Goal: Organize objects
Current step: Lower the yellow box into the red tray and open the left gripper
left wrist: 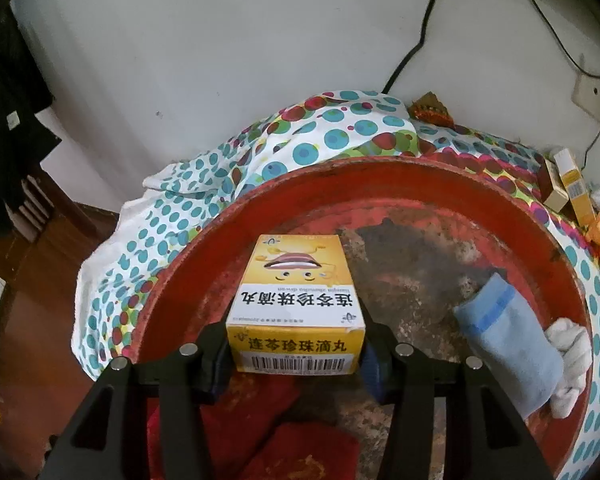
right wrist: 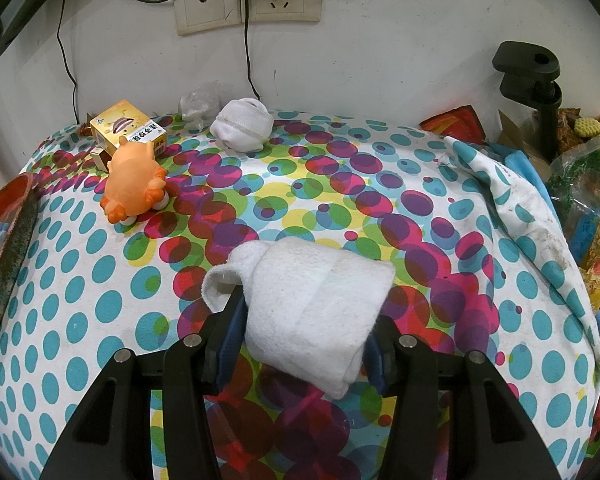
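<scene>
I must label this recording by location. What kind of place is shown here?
Probably a room in a home: a table under a dotted cloth against a wall with sockets, holding rolled socks, a medicine box and an orange toy.

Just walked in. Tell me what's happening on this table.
Someone is tidying with two handheld claws. The left claw grips a yellow and white cardboard medicine box over the round red tray, where a folded light blue sock already lies. The right claw clamps a rolled white sock above the polka-dot tablecloth.
</scene>
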Demonstrator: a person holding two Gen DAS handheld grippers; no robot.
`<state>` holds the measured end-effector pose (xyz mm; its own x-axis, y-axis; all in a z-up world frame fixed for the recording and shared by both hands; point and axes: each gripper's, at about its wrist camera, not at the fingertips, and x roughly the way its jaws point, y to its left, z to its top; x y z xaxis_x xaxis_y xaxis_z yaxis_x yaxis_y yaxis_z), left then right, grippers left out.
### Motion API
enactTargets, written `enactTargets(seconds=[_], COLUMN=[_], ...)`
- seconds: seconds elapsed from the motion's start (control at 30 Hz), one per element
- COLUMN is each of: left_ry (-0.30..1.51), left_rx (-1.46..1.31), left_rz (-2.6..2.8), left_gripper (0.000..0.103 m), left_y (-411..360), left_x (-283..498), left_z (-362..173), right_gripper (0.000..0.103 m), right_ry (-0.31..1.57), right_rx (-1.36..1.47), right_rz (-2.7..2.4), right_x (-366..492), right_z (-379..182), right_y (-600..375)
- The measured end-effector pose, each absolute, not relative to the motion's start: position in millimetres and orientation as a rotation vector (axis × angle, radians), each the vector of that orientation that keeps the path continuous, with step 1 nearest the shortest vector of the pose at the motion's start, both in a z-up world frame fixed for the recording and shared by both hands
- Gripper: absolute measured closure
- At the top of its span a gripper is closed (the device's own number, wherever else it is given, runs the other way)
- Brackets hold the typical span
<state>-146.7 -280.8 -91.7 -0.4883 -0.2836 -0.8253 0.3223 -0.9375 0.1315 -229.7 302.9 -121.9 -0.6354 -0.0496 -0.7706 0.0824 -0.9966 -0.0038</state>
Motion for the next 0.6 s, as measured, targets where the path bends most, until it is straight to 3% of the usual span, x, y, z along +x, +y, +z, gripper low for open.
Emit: enactTargets(seconds=[0.17, 0.3, 0.6], left_ry=[-0.026, 0.025, 0.011], left_rx=[1.325, 1.315, 1.29], left_rz=[-2.445, -2.479, -2.512], left_gripper=[0.047, 0.034, 0.033], left_y=[-273, -273, -257], left_x=[-143, -138, -121], left_z=[-87, -82, -68], right_gripper=[0.054, 0.054, 0.053], right_ry=[0.06, 0.062, 0.084], right_rx=[1.306, 1.306, 1.297], right_rz=[-2.775, -2.775, -2.76], right_x=[-230, -230, -230], right_z=[-122, -122, -121], right_y=[303, 303, 304])
